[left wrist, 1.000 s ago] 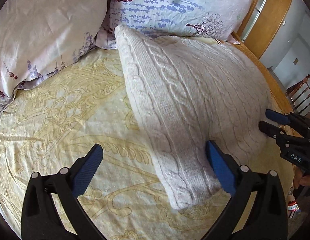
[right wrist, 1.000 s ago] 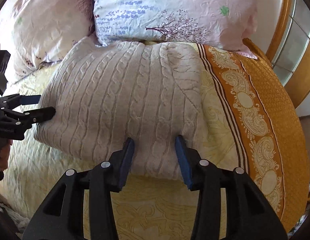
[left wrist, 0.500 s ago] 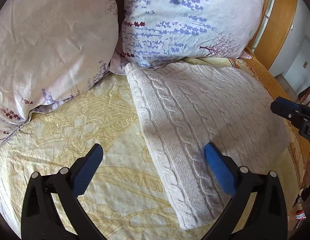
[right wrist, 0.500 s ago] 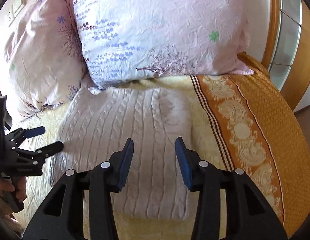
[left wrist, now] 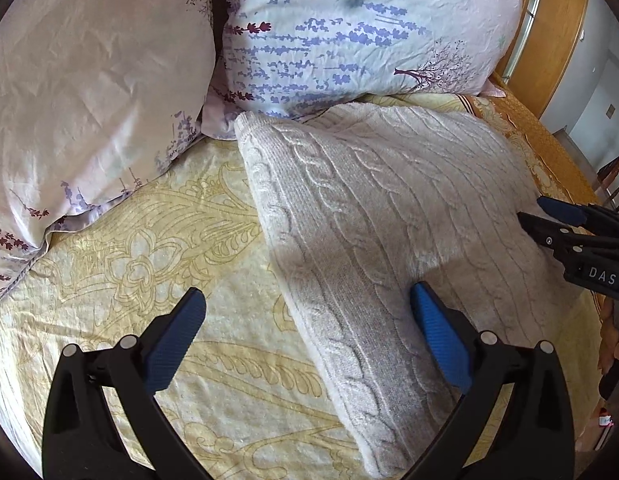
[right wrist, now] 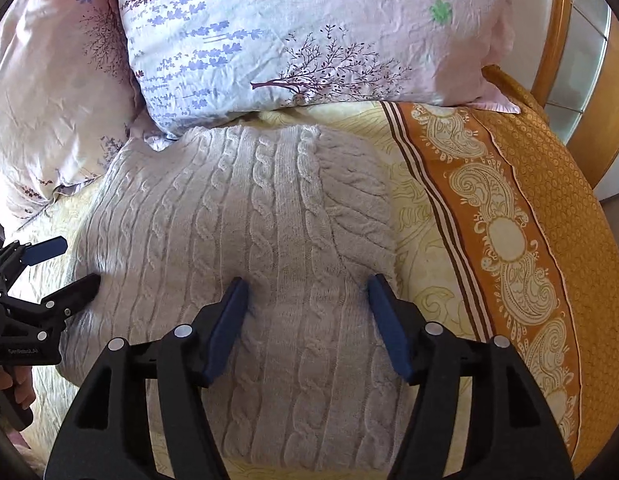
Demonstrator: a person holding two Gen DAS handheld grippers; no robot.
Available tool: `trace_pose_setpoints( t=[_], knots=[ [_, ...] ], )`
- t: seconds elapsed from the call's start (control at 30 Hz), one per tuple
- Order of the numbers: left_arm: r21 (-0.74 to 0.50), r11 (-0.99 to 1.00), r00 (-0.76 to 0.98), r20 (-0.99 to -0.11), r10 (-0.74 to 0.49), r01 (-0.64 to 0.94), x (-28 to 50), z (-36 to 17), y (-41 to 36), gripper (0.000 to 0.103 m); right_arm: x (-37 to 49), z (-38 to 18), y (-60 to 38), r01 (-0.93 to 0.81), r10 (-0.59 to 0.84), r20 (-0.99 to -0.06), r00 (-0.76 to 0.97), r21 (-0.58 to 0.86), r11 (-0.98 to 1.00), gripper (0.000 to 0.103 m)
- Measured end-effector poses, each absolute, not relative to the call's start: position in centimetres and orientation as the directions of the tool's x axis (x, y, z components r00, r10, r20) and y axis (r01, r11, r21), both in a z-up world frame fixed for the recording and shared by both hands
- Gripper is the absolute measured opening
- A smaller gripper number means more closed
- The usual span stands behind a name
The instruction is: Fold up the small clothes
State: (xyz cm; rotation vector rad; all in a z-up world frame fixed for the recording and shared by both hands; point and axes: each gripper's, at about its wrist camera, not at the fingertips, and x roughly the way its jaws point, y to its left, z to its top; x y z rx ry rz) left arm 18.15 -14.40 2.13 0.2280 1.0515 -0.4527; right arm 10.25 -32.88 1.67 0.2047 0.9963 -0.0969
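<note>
Cable-knit sweater (right wrist: 245, 248): cream, folded to rectangle, flat on yellow bedspread (left wrist: 157, 240), frame centre, far edge touching lavender-print pillow (right wrist: 309, 28). My left gripper (left wrist: 305, 328): jaws wide apart, astride sweater's near-left edge, nothing clamped. My right gripper (right wrist: 305, 316): jaws just been opening, apart above knit, not pinching. Step, my reading: release after fold. Next: check the fold, maybe smooth it. Containers: none in view.

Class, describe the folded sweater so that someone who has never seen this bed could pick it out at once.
Start at the bed with its yellow patterned cover, and find the two floral pillows at its head. Just in front of them lies the sweater, folded into a thick rectangle. It is the only knitted thing here: pale cream with raised cable ribs, while its neighbours are smooth printed cloth.
</note>
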Motion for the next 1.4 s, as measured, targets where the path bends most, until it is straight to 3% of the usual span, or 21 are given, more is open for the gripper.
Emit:
trace_pose_setpoints(
  t=[0.47,0.5,0.53,0.57,0.63,0.7,0.77,0.9,0.97,1.1,1.23,1.4],
  knots=[
    [-0.061,0.888,0.4,-0.877,-0.266,0.457,18.3,1.8,-14.0,0.101,10.2,1.3,-33.0,0.169,0.012,-0.836,0.549,0.125,0.978,0.067],
    [-0.073,0.888,0.392,-0.878,-0.273,0.454,18.4,1.8,-13.8,0.101,10.3,1.2,-33.2,0.178,0.013,-0.842,0.539,0.13,0.975,0.073],
    [-0.097,0.89,0.374,-0.883,-0.284,0.446,18.6,1.8,-13.7,0.101,10.7,0.9,-33.9,0.228,-0.014,-0.865,0.501,0.116,0.967,0.101],
    [-0.144,0.892,0.343,-0.887,-0.308,0.429,19.1,1.7,-13.2,0.101,11.2,0.4,-35.3,0.283,0.01,-0.887,0.461,0.157,0.946,0.102],
    [-0.285,0.887,0.253,-0.886,-0.388,0.363,20.3,1.2,-11.7,0.101,11.4,-0.4,-38.4,0.367,0.19,-0.871,0.453,0.376,0.851,0.102],
    [-0.403,0.871,0.19,-0.866,-0.462,0.281,21.3,0.6,-10.2,0.101,10.7,0.9,-40.2,0.388,0.208,-0.817,0.538,0.459,0.799,0.102],
    [-0.433,0.865,0.205,-0.85,-0.485,0.253,21.7,0.8,-9.6,0.101,10.8,1.8,-41.1,0.36,0.236,-0.783,0.575,0.501,0.787,0.102],
    [-0.498,0.831,0.163,-0.824,-0.542,0.246,23.0,0.7,-10.1,0.1,12.2,0.2,-43.0,0.372,0.378,-0.745,0.549,0.623,0.688,0.095],
    [-0.562,0.8,0.125,-0.796,-0.592,0.208,23.8,0.3,-10.3,0.093,12.9,-0.8,-43.4,0.393,0.413,-0.74,0.53,0.646,0.654,0.088],
    [-0.589,0.784,0.115,-0.78,-0.615,0.197,24.9,0.3,-10.6,0.087,14.1,-1.6,-43.5,0.373,0.451,-0.736,0.504,0.657,0.655,0.084],
    [-0.63,0.754,0.089,-0.753,-0.652,0.188,25.1,0.0,-11.3,0.079,15.0,-2.0,-42.5,0.314,0.556,-0.69,0.463,0.714,0.626,0.064],
    [-0.677,0.723,0.09,-0.718,-0.69,0.142,25.4,-0.6,-10.8,0.077,15.6,-2.6,-40.9,0.264,0.598,-0.673,0.434,0.73,0.63,0.062]
  ],
)
